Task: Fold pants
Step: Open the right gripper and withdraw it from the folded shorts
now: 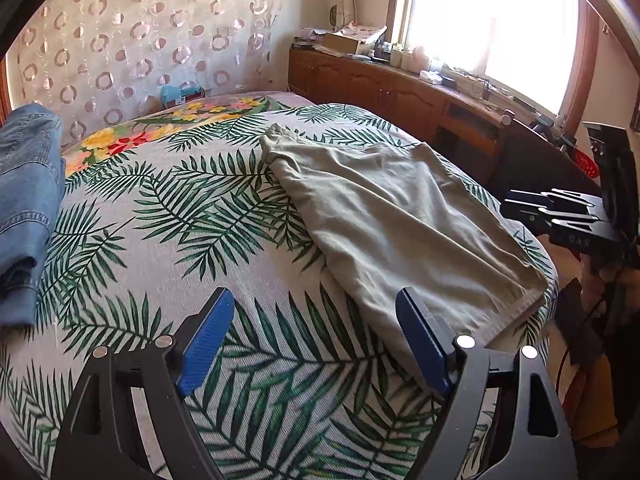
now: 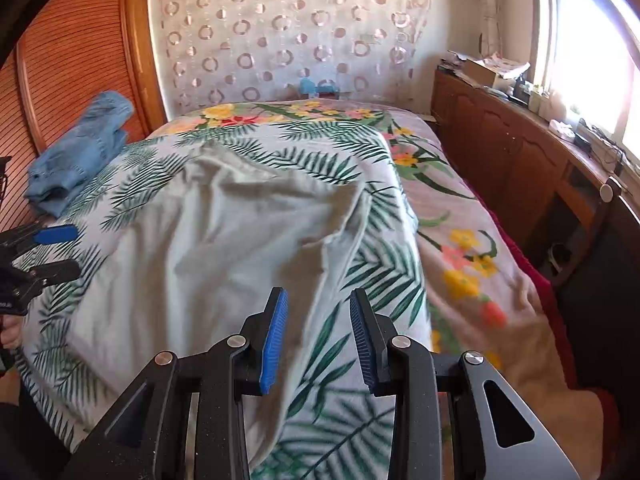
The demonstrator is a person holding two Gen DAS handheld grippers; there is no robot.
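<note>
- Left wrist view: the beige pants lie spread on the bed, over a cover printed with green palm leaves, one end reaching toward the flowered blanket at the bed's far end and the other lying at the bed's near corner.
- Left tool hangs above the bed with its blue pads spread wide and nothing between them; one pad stands just over the near edge of the pants, and whether it touches the cloth cannot be told.
- Folded blue jeans rest on the bed well apart from the pants, at the side away from the window.
- Right tool shows at the edge of this view, beyond the pants' near corner, off the side of the bed.
- Right wrist view: the right tool hovers over the pants, its pads partly apart with a clear gap and gripping nothing; the cloth below is blurred.
- Left tool appears at the side of the pants nearest the jeans.
- Wooden cabinet runs along the bed under the window, its top crowded with small things.
</note>
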